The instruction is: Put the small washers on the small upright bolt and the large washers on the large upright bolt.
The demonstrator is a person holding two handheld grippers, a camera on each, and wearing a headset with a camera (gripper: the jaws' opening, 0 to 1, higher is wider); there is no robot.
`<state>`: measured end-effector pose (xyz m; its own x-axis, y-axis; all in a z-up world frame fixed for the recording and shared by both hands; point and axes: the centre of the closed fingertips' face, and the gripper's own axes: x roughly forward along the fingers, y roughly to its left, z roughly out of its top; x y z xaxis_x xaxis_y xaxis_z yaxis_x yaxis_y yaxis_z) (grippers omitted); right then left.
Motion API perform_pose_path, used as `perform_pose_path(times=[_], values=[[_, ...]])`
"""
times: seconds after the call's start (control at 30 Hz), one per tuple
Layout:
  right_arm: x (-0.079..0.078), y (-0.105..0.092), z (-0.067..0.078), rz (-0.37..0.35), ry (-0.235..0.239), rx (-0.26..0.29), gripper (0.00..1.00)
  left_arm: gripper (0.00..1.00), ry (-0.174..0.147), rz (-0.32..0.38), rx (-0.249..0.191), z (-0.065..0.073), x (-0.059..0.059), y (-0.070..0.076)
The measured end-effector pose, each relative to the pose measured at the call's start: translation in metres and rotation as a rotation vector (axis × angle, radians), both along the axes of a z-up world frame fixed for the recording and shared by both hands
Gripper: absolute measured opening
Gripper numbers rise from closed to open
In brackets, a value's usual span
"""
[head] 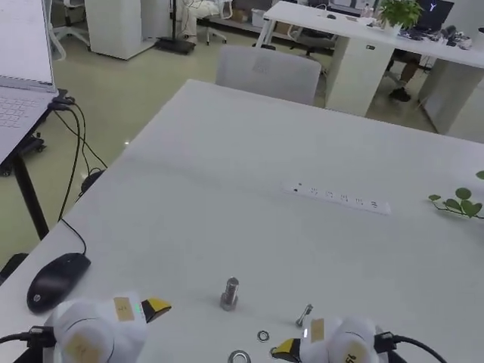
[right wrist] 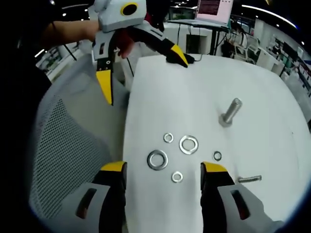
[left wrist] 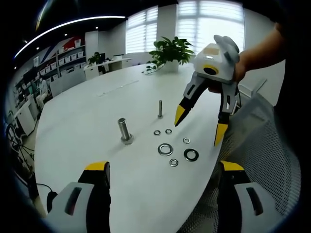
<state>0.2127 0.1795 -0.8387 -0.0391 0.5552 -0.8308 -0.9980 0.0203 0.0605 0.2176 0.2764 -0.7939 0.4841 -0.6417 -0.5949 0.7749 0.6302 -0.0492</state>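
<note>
The large bolt [head: 229, 293] stands upright on the white table [head: 227, 189], and the thin small bolt [head: 304, 314] stands to its right. Loose washers lie near the table's front edge: two large ones [left wrist: 165, 149] [left wrist: 191, 155] and several small ones [left wrist: 157, 132] [left wrist: 173, 162]. None is on a bolt. My left gripper [left wrist: 164, 167] is open just off the table edge, short of the washers. My right gripper [right wrist: 164, 167] is open too, with the large washers [right wrist: 188, 144] [right wrist: 157, 159] just ahead of its tips. Both grippers [head: 155, 308] [head: 287, 349] sit low in the head view, empty.
A black mouse [head: 57, 280] lies at the table's left edge, with a laptop [head: 19, 68] on a side desk beyond. A white power strip [head: 340, 198] and plant leaves [head: 460, 203] are farther back. A mesh chair [right wrist: 68, 145] is below the table's front edge.
</note>
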Motion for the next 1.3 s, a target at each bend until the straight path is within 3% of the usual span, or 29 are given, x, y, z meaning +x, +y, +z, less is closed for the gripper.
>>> perform_pose_path(times=[0.47,0.8,1.17,1.3], values=[[-0.012,0.008,-0.023,0.139,-0.027,-0.105,0.53,0.92,0.007,-0.006,0.023,-0.008,-0.002,0.002],[-0.012,0.011,-0.034,0.185,-0.041,-0.154,0.47,0.92,0.007,-0.035,0.045,-0.013,-0.004,-0.001],[-0.014,0.013,-0.041,0.236,-0.071,-0.200,0.40,0.91,0.004,-0.092,0.109,-0.019,-0.004,0.001],[-0.014,0.012,-0.041,0.242,-0.082,-0.210,0.37,0.90,0.005,-0.098,0.106,-0.018,-0.006,-0.001]])
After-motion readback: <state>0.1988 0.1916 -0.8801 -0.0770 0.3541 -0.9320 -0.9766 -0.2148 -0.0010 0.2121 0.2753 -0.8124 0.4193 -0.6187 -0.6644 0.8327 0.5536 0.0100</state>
